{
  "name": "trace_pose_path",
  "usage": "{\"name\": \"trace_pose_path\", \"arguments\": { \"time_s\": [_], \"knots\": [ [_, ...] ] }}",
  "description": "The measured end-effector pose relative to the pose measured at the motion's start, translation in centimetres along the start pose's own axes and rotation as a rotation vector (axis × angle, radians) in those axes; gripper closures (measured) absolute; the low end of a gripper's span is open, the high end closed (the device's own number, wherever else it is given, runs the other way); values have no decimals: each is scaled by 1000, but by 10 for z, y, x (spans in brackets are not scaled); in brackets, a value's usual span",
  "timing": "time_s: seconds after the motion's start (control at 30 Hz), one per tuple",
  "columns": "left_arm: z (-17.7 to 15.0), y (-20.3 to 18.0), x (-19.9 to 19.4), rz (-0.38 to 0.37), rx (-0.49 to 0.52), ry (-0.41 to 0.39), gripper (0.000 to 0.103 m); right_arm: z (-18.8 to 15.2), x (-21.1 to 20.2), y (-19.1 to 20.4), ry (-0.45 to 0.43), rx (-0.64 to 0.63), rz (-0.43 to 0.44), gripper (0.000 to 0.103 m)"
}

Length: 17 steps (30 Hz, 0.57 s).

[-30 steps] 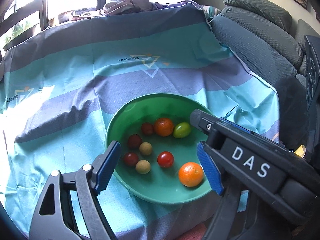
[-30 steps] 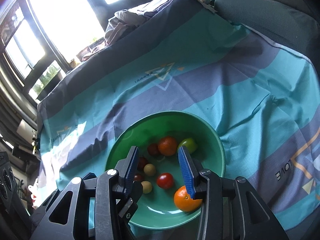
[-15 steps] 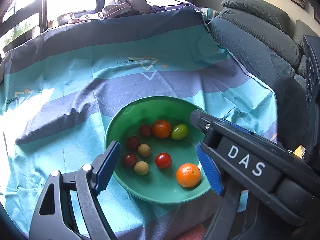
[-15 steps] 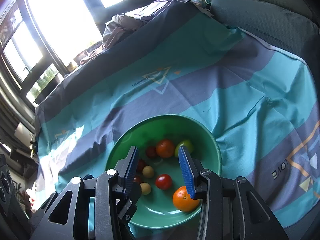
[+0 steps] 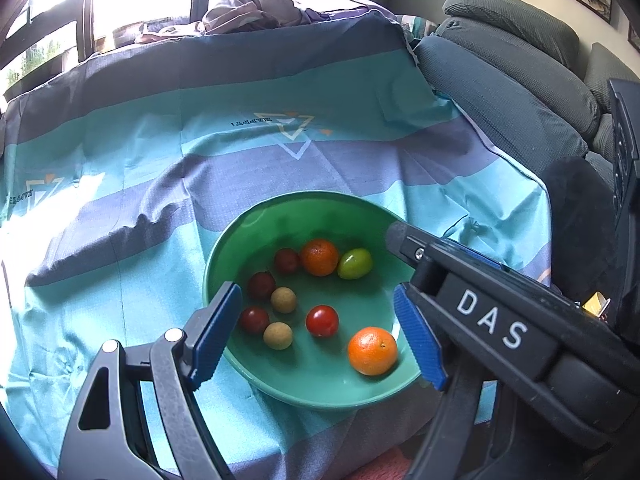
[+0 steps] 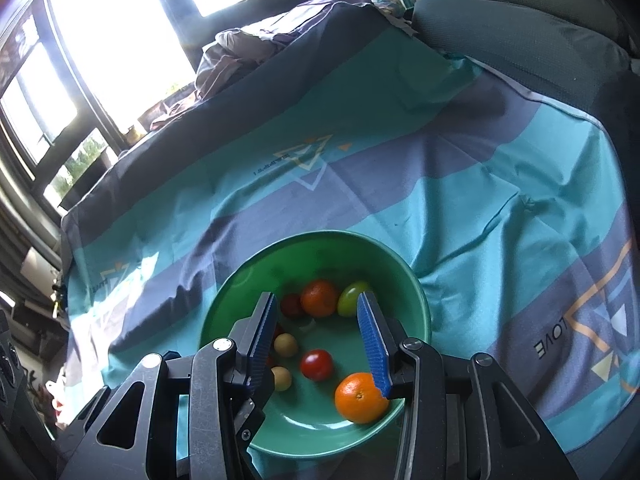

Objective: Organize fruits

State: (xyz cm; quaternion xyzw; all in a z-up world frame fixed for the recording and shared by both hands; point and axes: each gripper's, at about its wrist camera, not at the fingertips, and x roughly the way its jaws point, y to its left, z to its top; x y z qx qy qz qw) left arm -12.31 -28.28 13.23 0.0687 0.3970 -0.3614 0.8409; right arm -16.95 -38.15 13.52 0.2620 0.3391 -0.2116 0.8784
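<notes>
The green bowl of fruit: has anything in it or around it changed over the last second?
Nothing visibly changed. The fruit lies in the same places in the green bowl. The left gripper hovers wide open over the bowl and the right gripper hovers open over it too, neither holding anything. Only the camera views drifted slightly.

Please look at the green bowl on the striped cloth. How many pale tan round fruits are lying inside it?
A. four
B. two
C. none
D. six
B. In the left wrist view two pale tan round fruits lie in the green bowl: one tan fruit beside a dark red fruit, the other tan fruit nearer the camera; every other fruit there is red, orange or green.
</notes>
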Motion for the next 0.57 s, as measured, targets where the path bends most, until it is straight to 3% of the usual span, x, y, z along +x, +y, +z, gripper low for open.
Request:
{"name": "trace_pose_path", "arguments": {
  "time_s": [0.57],
  "knots": [
    [0,2,-4,10,-1,-15,24,2,0,0,-8,-5,-11,59]
  ]
}}
